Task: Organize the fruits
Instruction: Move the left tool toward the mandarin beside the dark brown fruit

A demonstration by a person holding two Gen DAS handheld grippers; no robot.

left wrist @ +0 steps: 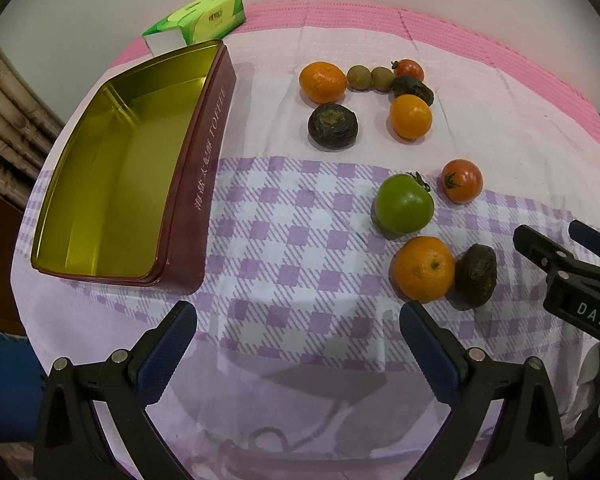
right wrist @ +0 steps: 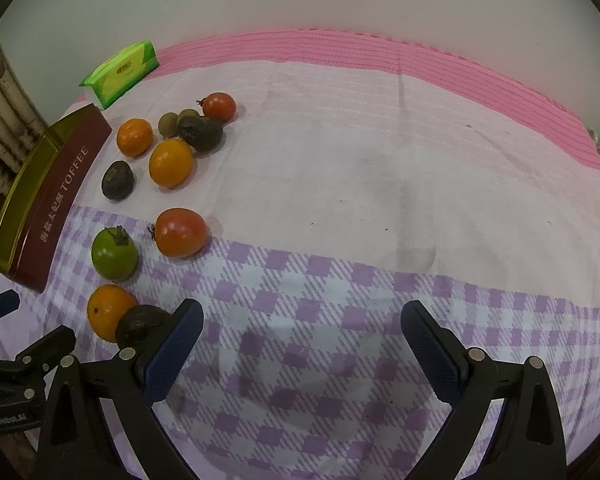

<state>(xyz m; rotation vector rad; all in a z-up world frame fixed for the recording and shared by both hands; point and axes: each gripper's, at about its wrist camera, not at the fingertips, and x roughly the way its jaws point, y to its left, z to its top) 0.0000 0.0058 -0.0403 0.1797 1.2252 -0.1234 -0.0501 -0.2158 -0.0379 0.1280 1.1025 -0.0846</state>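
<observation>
We judge the task as barely begun: the toffee tin (left wrist: 112,168) sits open near the left edge of the tabletop (left wrist: 300,240) and its gold interior holds nothing, while every fruit we can see lies out on the cloth.

Toward the far edge there is a cluster: a mandarin (left wrist: 323,82), two small brownish-green fruits (left wrist: 370,77) touching each other, a red tomato (left wrist: 409,70), a dark wrinkled fruit (left wrist: 414,89) just beside it, a second mandarin (left wrist: 411,116) and a dark round fruit (left wrist: 333,125). Nearer to us lie a green tomato (left wrist: 404,204), another red tomato (left wrist: 462,181), a third mandarin (left wrist: 423,268) and a dark oval fruit (left wrist: 476,274) touching it. A green tissue pack (left wrist: 198,20) lies beyond the tin at the far left corner.

Our left gripper (left wrist: 298,334) hangs over the near edge with its fingers (left wrist: 168,356) spread wide and nothing between them. Our right gripper (right wrist: 302,330) is likewise wide apart and empty, its left finger close beside the dark oval fruit and the nearest mandarin.

So all eleven pieces are left to move, presumably into the tin, though the task does not say so. The near pair looks like the natural start.
</observation>
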